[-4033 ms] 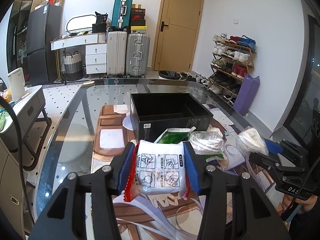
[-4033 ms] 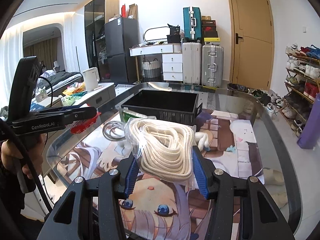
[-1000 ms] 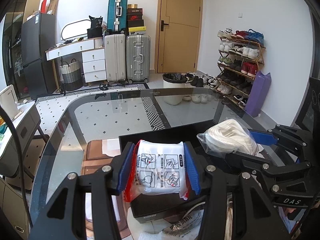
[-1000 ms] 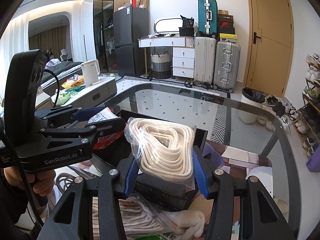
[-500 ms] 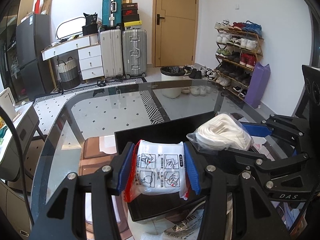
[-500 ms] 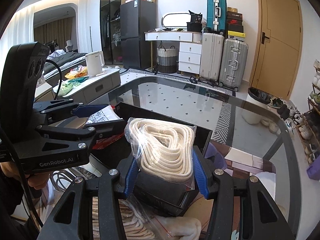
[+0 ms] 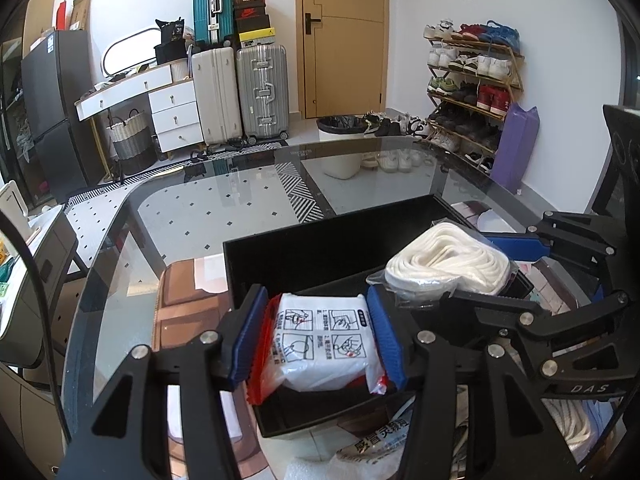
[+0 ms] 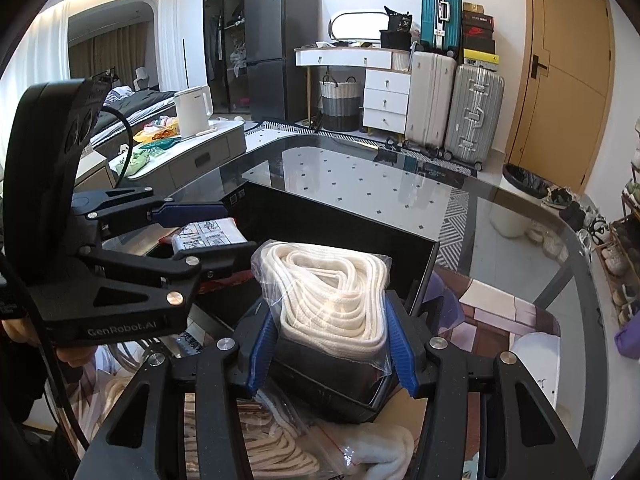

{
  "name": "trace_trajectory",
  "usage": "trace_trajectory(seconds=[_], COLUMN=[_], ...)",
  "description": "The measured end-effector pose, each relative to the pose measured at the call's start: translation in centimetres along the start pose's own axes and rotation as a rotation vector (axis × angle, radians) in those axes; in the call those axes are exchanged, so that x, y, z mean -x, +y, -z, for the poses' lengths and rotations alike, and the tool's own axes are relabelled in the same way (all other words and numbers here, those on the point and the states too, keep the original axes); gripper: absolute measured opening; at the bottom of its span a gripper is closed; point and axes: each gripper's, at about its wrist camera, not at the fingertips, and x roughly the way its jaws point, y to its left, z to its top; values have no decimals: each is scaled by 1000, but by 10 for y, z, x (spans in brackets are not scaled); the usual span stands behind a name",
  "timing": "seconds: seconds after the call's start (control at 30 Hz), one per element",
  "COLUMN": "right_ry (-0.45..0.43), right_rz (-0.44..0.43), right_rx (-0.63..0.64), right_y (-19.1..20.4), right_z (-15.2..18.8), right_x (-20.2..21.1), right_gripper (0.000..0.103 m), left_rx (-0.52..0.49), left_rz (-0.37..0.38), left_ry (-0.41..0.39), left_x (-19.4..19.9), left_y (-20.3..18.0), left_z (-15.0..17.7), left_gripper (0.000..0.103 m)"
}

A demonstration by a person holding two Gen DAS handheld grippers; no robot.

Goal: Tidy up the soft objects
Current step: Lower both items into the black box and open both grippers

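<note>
A black open box (image 7: 304, 256) stands on the glass table. My left gripper (image 7: 316, 296) hangs over the box's near-left corner with a white packet printed with instruction pictures (image 7: 324, 340) between its blue pads; its jaws are opening, and the pads still touch the packet. To its right, my right gripper (image 8: 328, 304) is shut on a clear bag of coiled white rope (image 8: 324, 280), held over the box's near edge. The right wrist view shows the left gripper (image 8: 236, 230) and its packet (image 8: 208, 236) at the left, over the box (image 8: 344, 220).
Below the grippers lie another bagged rope coil (image 8: 272, 448), a white cloth (image 8: 384, 448) and a printed pouch (image 7: 376, 440) on a patterned mat (image 7: 188, 304). The glass table (image 7: 224, 208) stretches beyond the box. A hand holds the left gripper's handle (image 8: 72, 356).
Both grippers have carried their loads from the mat forward to above the box. In the last second they shifted only slightly, and the packet now sags a little between the left pads.
</note>
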Motion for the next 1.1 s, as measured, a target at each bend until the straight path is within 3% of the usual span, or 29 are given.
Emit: trace_trajectory(seconds=[0.47, 0.73, 0.9, 1.0, 1.1], right_ry=[9, -67, -122, -151, -162], right_rz=[9, 63, 94, 103, 102], right_rx=[3, 6, -31, -51, -80], right_y=[4, 0, -9, -11, -12], right_z=[3, 2, 4, 10, 18], right_x=[3, 29, 54, 67, 78], right_gripper=[53, 82, 101, 102, 102], left_rx=[-13, -21, -8, 18, 51], left_rz=[10, 21, 34, 38, 48], left_ry=[4, -12, -42, -52, -58], left_x=[6, 15, 25, 31, 38], left_y=[-3, -8, -9, -4, 2], left_z=[1, -1, -4, -5, -3], left_gripper=[55, 74, 93, 102, 103])
